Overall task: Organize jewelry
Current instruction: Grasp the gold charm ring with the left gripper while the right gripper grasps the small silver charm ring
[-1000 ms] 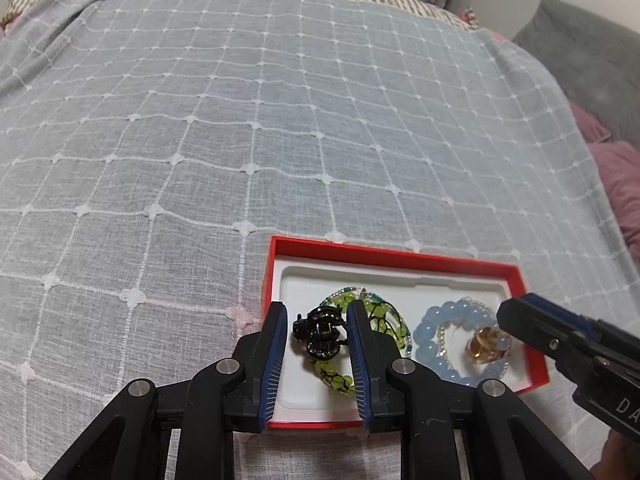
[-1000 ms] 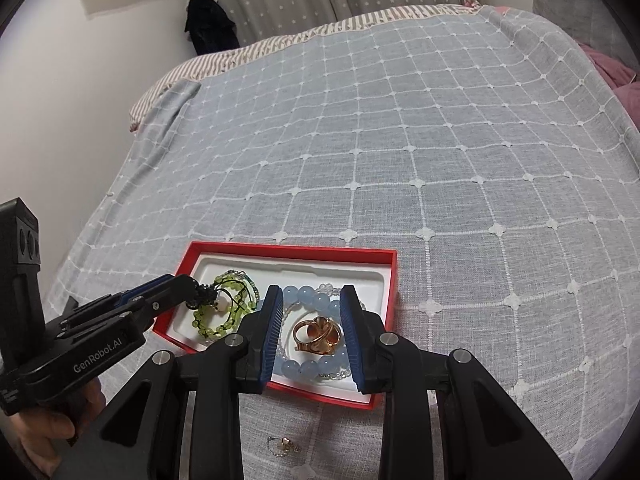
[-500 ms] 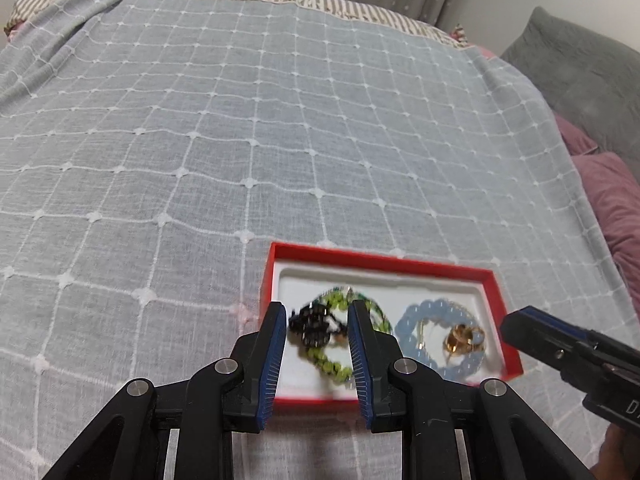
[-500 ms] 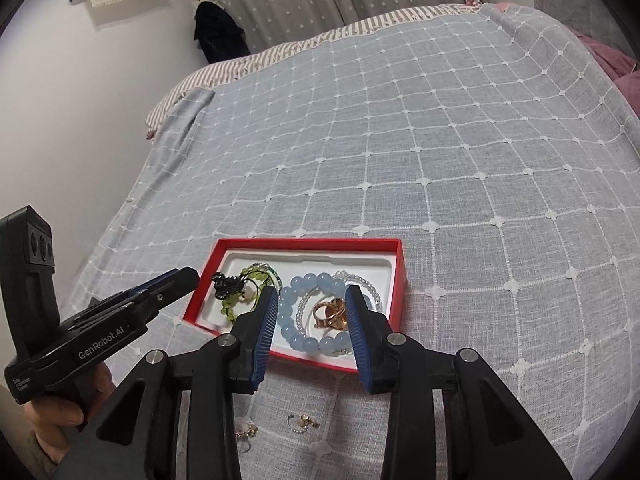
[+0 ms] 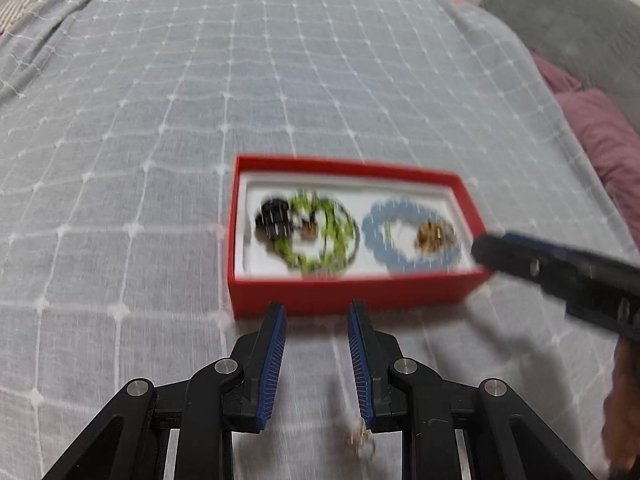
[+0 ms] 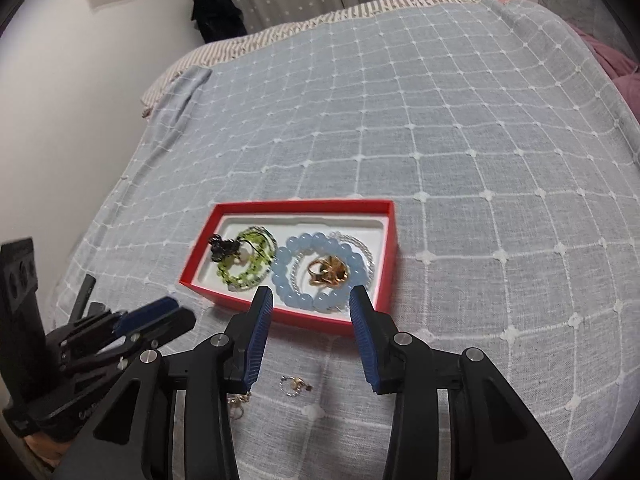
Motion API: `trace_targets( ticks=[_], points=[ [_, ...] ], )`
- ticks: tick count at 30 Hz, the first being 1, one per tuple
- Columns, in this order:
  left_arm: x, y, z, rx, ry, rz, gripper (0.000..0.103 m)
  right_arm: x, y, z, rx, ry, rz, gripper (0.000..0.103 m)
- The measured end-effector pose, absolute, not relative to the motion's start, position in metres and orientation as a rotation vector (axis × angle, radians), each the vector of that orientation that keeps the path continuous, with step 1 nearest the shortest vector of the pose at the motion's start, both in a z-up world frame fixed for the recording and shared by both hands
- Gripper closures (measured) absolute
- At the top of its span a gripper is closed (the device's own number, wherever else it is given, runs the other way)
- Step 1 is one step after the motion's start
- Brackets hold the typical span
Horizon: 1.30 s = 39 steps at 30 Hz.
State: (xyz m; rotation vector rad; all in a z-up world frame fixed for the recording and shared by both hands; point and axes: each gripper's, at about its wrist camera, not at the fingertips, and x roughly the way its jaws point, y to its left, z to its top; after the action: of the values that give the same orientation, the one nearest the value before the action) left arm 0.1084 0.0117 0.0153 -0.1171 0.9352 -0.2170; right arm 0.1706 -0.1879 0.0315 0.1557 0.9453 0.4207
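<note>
A red jewelry box [image 6: 386, 248] [image 5: 340, 294] with a white liner lies on the bed. In it lie a black hair claw [image 6: 221, 246] [image 5: 272, 220], a green bead bracelet [image 6: 250, 260] [image 5: 320, 236], a pale blue bead bracelet [image 6: 320, 268] [image 5: 404, 240] and a gold piece [image 6: 328, 273] [image 5: 430, 236]. My left gripper [image 5: 317, 308] is open and empty, just short of the box's near wall. My right gripper [image 6: 311, 293] is open and empty over the box's near edge. A small ring-like trinket [image 6: 295, 385] and another gold trinket [image 6: 239, 400] [image 5: 360, 438] lie on the cover before the box.
The bed carries a grey cover [image 6: 440, 120] with a white grid. A white wall [image 6: 60, 100] stands at the left. Pink bedding [image 5: 600, 132] and a grey pillow [image 5: 568, 12] lie at the right. The left wrist view is motion-blurred.
Both grippers have drawn back from the box. The left one has let go of the black hair claw, which now lies in the box. The right one left the gold piece there.
</note>
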Motion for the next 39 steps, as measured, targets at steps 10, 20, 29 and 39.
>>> trace_targets(
  ticks=[10, 20, 29, 39],
  points=[
    [0.086, 0.003, -0.013, -0.152, 1.080, -0.293, 0.077, 0.161, -0.184, 0.027, 0.142, 1.049, 0.418, 0.061],
    [0.077, -0.008, -0.025, -0.132, 1.130, -0.347, 0.077, 0.150, -0.193, 0.005, 0.141, 1.168, 0.433, 0.061],
    [0.075, -0.024, -0.037, -0.035, 1.138, -0.341, 0.082, 0.148, -0.188, 0.005, 0.139, 1.175, 0.451, 0.061],
    [0.072, -0.031, -0.034, 0.046, 1.118, -0.359, 0.085, 0.148, -0.188, 0.005, 0.136, 1.176, 0.450, 0.061]
  ],
)
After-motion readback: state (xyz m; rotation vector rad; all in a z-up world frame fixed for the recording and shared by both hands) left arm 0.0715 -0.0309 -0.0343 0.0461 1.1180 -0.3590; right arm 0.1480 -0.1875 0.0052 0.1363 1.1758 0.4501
